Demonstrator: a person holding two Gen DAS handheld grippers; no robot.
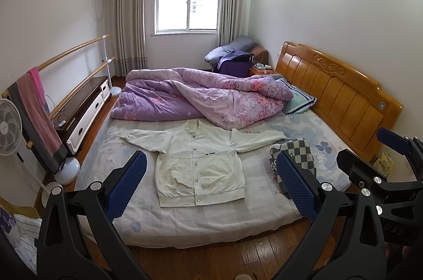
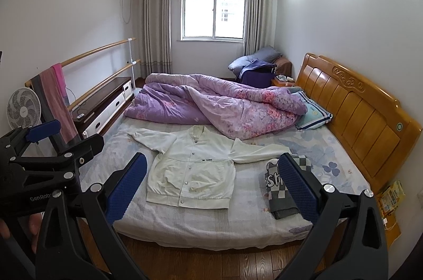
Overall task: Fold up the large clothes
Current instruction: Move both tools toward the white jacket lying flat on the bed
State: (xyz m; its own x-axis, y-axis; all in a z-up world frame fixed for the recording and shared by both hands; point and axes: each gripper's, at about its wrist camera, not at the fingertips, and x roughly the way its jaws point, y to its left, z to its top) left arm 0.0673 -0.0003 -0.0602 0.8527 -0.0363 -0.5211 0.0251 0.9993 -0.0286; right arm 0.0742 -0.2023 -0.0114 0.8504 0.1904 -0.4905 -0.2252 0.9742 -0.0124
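Note:
A white snap-button jacket [image 1: 199, 163] lies flat and face up on the bed [image 1: 185, 224], sleeves spread to both sides; it also shows in the right wrist view [image 2: 193, 169]. My left gripper [image 1: 211, 186] is open and empty, held above the floor short of the bed's near edge. My right gripper [image 2: 212, 186] is open and empty too, at about the same distance. The right gripper shows at the right edge of the left wrist view [image 1: 370, 153]. The left gripper shows at the left edge of the right wrist view [image 2: 66, 137].
A folded grey-and-white checkered garment [image 2: 285, 185] lies on the bed right of the jacket. A purple floral quilt [image 1: 201, 97] is bunched across the far half. A wooden headboard [image 1: 341, 95] stands on the right. A fan [image 1: 9, 130] and low cabinet [image 1: 82, 108] stand left.

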